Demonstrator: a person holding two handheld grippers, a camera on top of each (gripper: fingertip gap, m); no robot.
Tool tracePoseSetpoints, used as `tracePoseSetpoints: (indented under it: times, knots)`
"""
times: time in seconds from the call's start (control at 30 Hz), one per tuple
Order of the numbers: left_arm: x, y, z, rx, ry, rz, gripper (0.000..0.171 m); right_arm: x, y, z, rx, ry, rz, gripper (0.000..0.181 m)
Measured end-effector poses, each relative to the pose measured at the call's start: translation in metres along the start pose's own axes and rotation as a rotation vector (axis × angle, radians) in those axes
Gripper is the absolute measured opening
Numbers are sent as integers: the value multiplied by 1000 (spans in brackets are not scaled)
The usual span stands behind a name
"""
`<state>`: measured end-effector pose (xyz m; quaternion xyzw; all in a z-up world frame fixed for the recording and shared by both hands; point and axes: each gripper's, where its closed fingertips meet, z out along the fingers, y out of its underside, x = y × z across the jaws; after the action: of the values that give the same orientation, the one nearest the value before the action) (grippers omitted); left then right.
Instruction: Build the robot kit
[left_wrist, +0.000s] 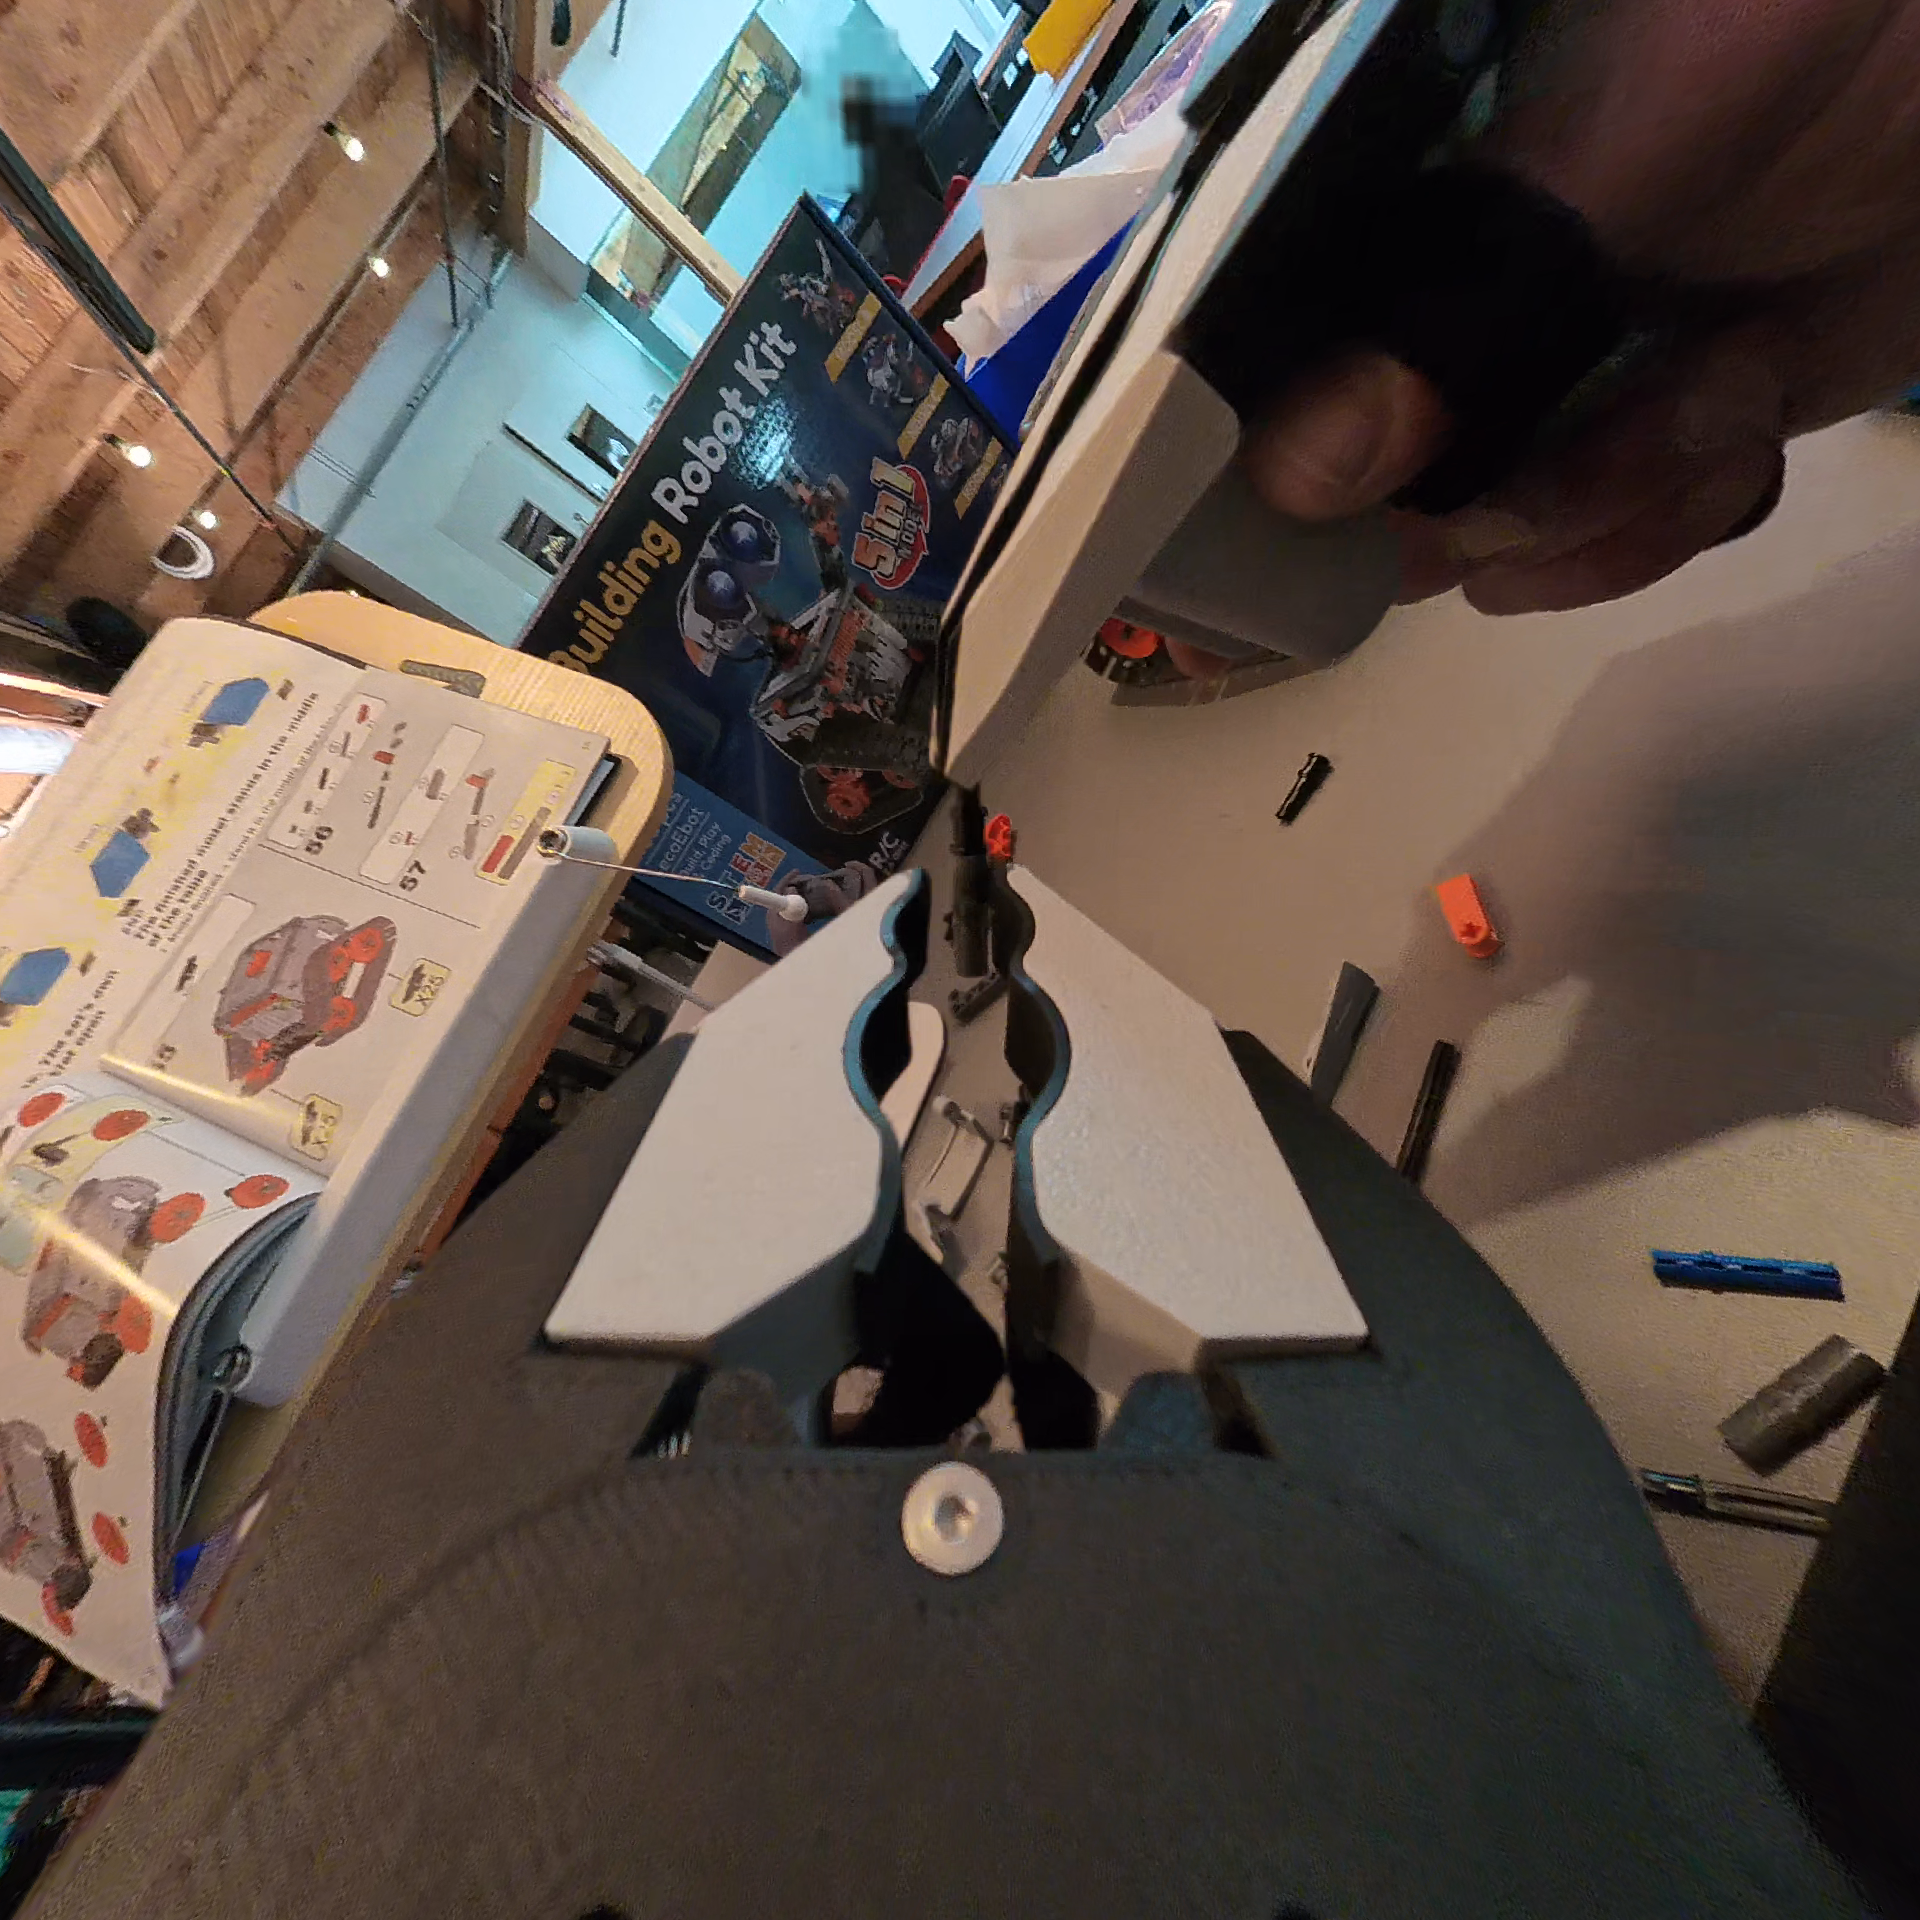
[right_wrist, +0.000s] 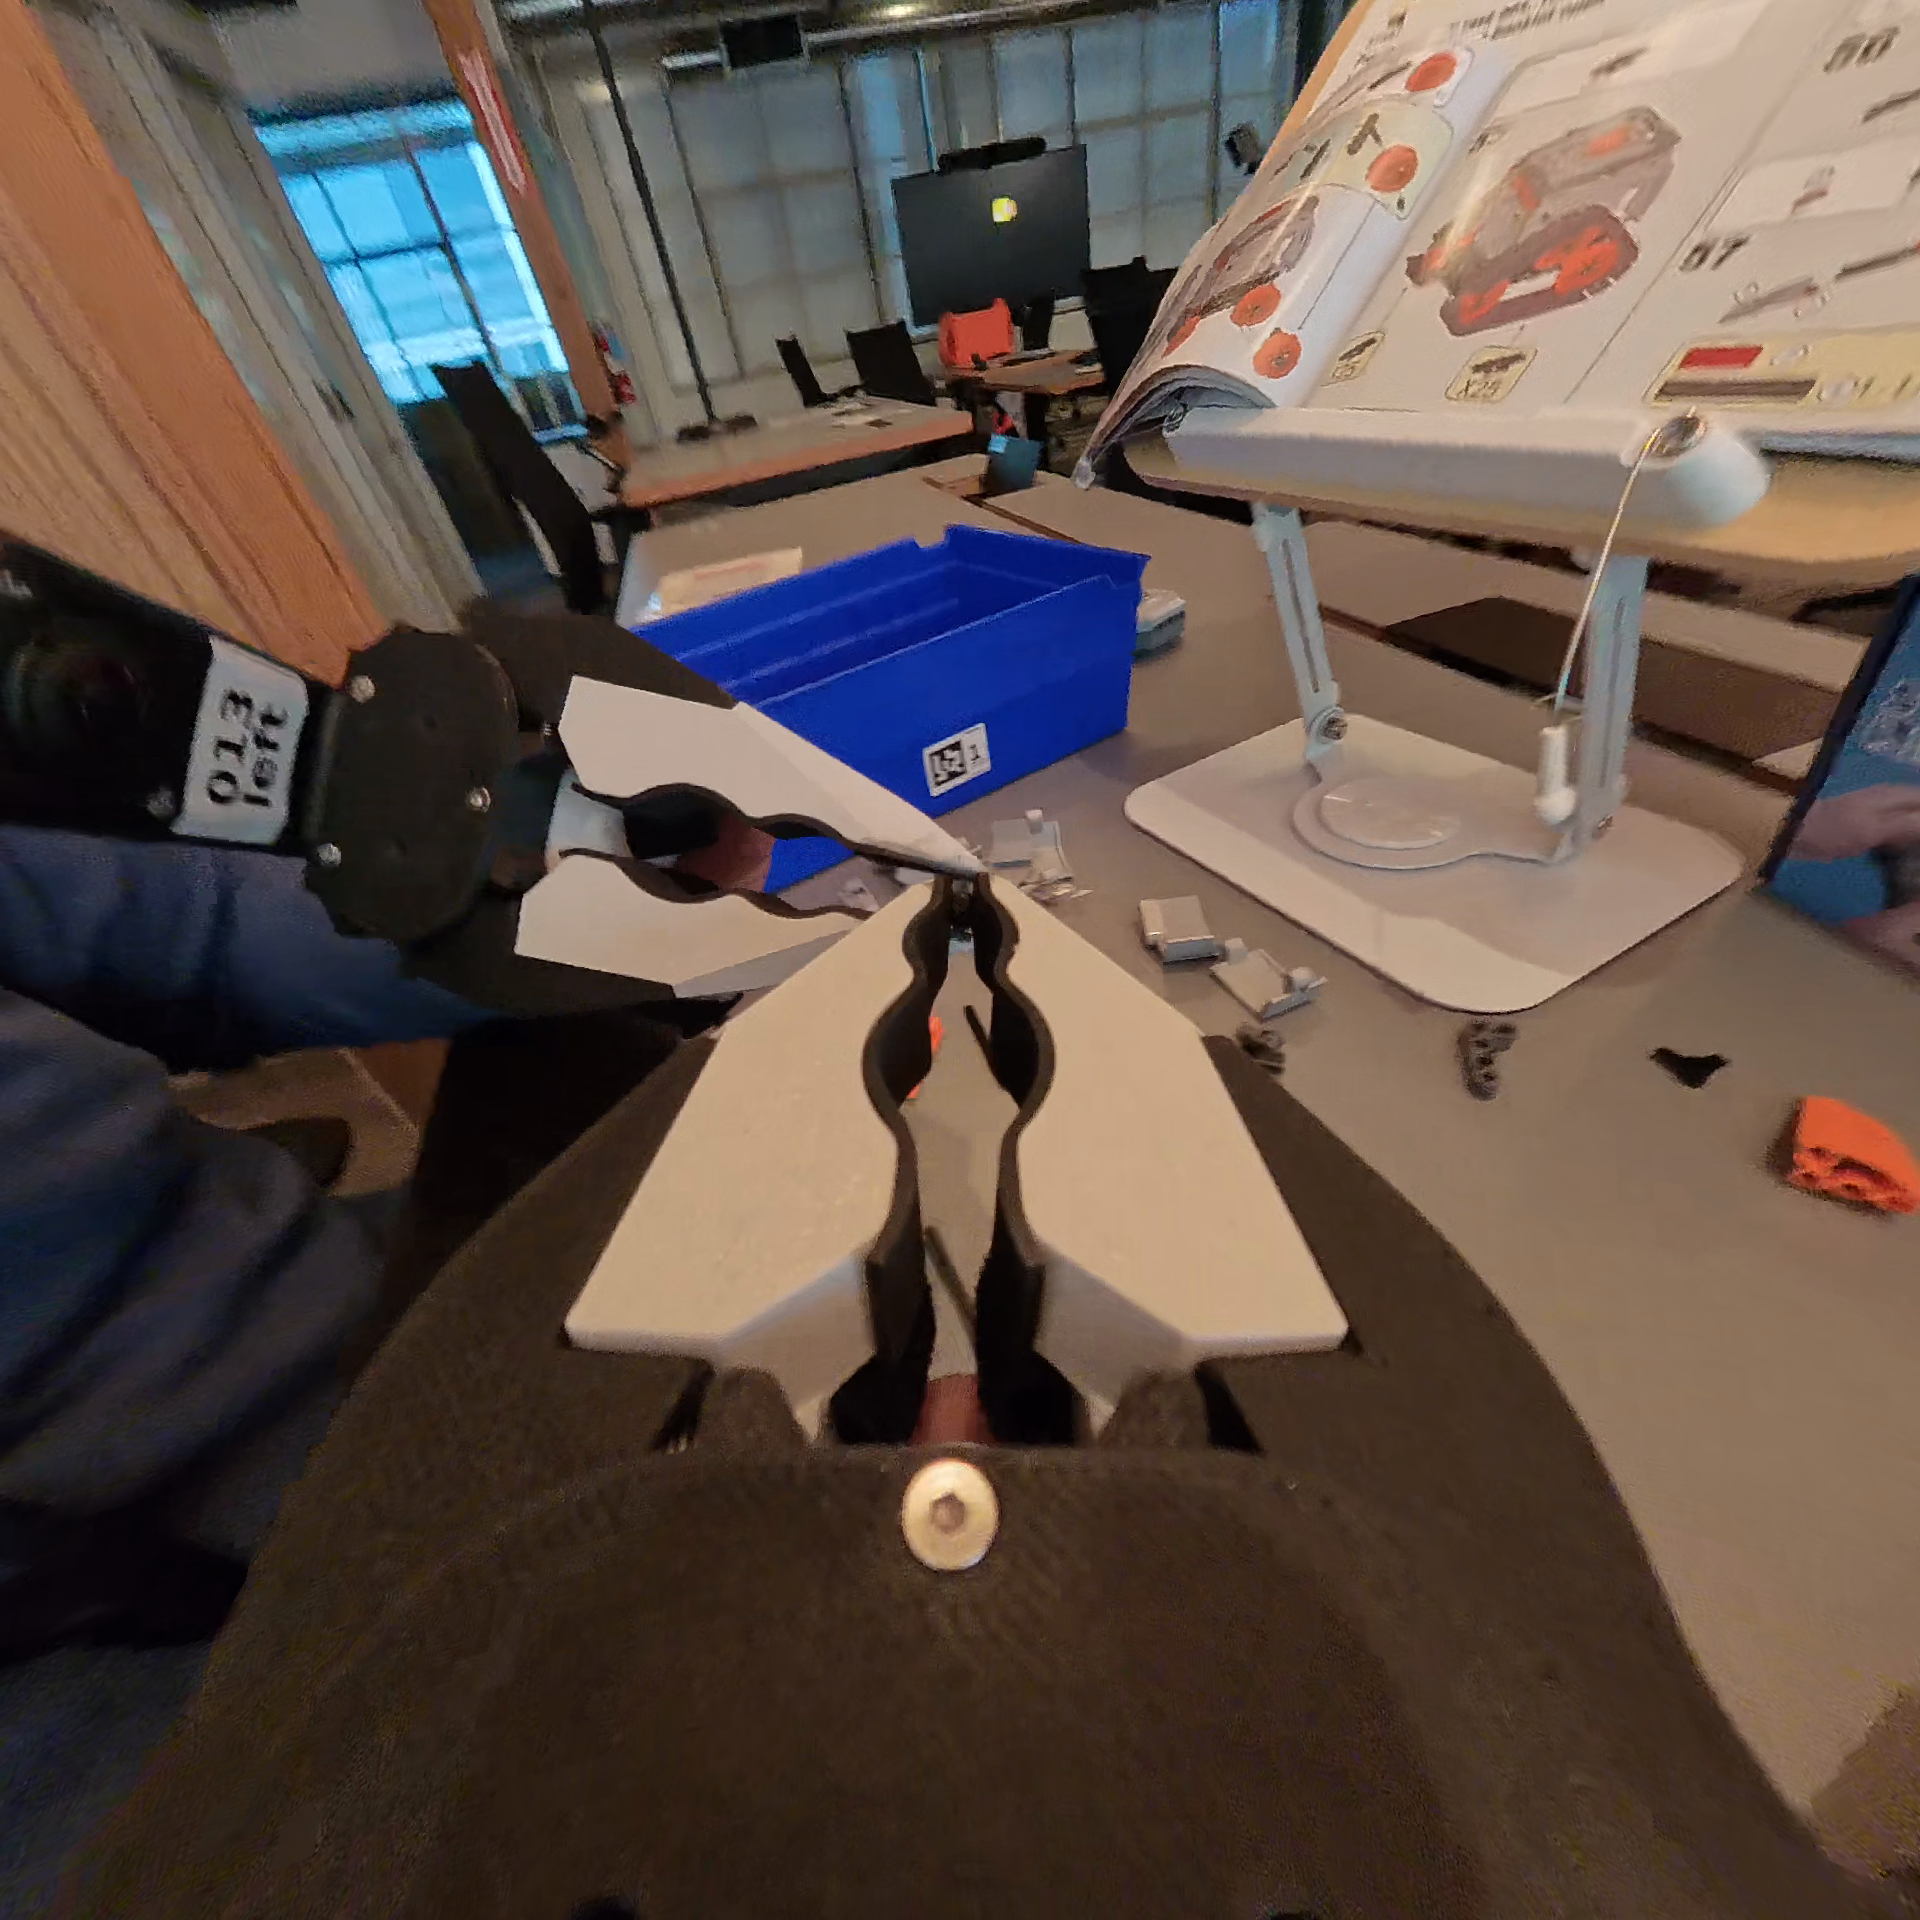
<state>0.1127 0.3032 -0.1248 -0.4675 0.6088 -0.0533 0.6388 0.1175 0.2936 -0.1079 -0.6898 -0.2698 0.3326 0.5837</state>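
My left gripper (left_wrist: 968, 885) is shut on a small black pin-like piece (left_wrist: 972, 920) that stands between its fingertips above the grey table (left_wrist: 1558, 727). A tiny orange part (left_wrist: 997, 828) sits at the piece's far end. My right gripper (right_wrist: 961, 894) is shut on a small dark piece (right_wrist: 962, 912) at its tips. The two grippers meet tip to tip: the left gripper (right_wrist: 961, 860) comes in from the left in the right wrist view, and the right gripper (left_wrist: 951, 774) comes down from the upper right in the left wrist view, with a hand behind it.
An open instruction booklet (right_wrist: 1558, 208) lies on a white stand (right_wrist: 1434, 862). A blue bin (right_wrist: 914, 665) stands behind the grippers, a dark kit box (left_wrist: 769, 582) farther back. Loose grey clips (right_wrist: 1174, 925), an orange block (right_wrist: 1849, 1153), an orange peg (left_wrist: 1467, 914) and a blue beam (left_wrist: 1745, 1274) lie on the table. My two grippers' fingertips are within a few centimetres of each other. The orange peg (left_wrist: 1467, 914) is about equally far from each gripper, around 15 cm.
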Motion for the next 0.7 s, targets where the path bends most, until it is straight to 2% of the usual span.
tracePoseSetpoints:
  times: [0.17, 0.4, 0.7]
  knots:
    - [1, -5, -2, 41, 9, 6, 9, -7, -3, -2, 31, -105, 104, 1]
    - [5, -7, -4, 68, 38, 28, 5, -8, -2, -3, 35, -149, 150, 1]
    - [14, 18, -3, -36, 132, 41, 5, 3, 7, -6, -41, -80, 61, 5]
